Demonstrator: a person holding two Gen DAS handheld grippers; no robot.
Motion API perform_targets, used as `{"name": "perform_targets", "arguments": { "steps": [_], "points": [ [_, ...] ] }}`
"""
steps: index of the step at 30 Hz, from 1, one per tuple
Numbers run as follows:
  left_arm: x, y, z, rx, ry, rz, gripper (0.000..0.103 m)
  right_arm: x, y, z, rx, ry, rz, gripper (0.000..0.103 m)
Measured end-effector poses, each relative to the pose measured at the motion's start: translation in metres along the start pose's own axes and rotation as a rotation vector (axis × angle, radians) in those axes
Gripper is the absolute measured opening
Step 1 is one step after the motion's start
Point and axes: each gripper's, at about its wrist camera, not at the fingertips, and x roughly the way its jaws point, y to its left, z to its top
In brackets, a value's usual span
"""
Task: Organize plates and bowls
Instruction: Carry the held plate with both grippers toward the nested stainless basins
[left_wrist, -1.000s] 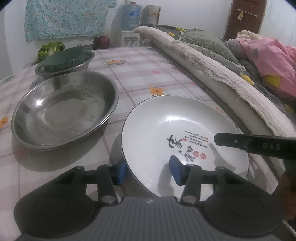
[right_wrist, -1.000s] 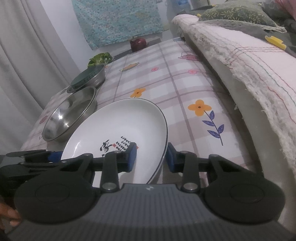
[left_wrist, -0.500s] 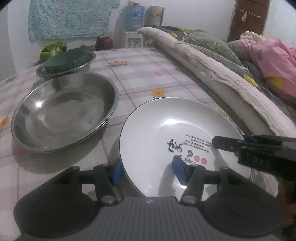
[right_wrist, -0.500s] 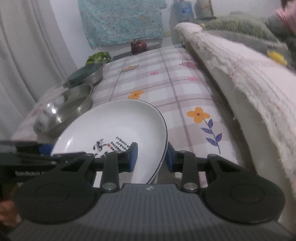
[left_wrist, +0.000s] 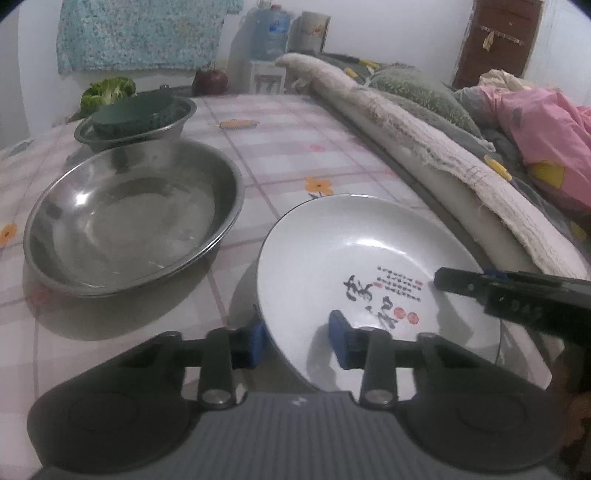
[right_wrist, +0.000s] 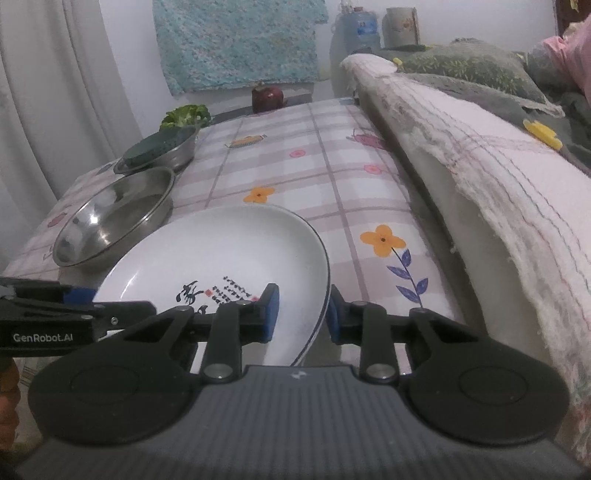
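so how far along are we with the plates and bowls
Done: a green bowl already sits nested in the far steel bowl. In hand: both claws, left and right, straddle opposite rims of the white plate, which looks tilted off the tablecloth. Left: the plate has not reached the big steel basin, which stands empty.

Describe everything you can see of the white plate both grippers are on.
The white plate looks like glazed ceramic: shallow, with a thin dark rim line, black calligraphy and small red seals inside. It is empty and tilted above the checked tablecloth. The left gripper straddles its near-left rim, the right gripper its right rim. The large steel bowl sits apart, to its left.
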Motion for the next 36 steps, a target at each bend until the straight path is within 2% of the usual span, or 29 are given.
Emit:
{"name": "perform_targets", "arguments": {
  "steps": [4, 8, 12, 18, 23, 27, 36],
  "points": [
    [0.001, 0.013, 0.005, -0.046, 0.044, -0.052, 0.03, -0.004, -0.015, 0.003, 0.084, 0.033, 0.059, 0.018],
    [0.005, 0.03, 0.012, -0.128, 0.085, -0.12, 0.026, 0.001, -0.032, 0.009, 0.18, 0.118, 0.139, 0.017],
    [0.011, 0.04, 0.014, -0.181, 0.093, -0.164, 0.019, 0.007, -0.04, 0.013, 0.215, 0.15, 0.189, 0.016],
    [0.009, 0.036, 0.011, -0.166, 0.06, -0.15, 0.019, 0.006, -0.035, 0.009, 0.191, 0.108, 0.17, 0.016],
    [0.005, 0.025, 0.009, -0.116, 0.035, -0.097, 0.02, 0.001, -0.019, 0.006, 0.1, 0.062, 0.094, 0.016],
    [0.004, 0.028, 0.009, -0.144, 0.032, -0.128, 0.019, -0.003, -0.021, 0.007, 0.1, 0.041, 0.078, 0.016],
    [-0.008, 0.025, 0.014, -0.146, -0.007, -0.138, 0.019, -0.015, -0.023, 0.012, 0.105, 0.003, 0.069, 0.016]
  ]
}}
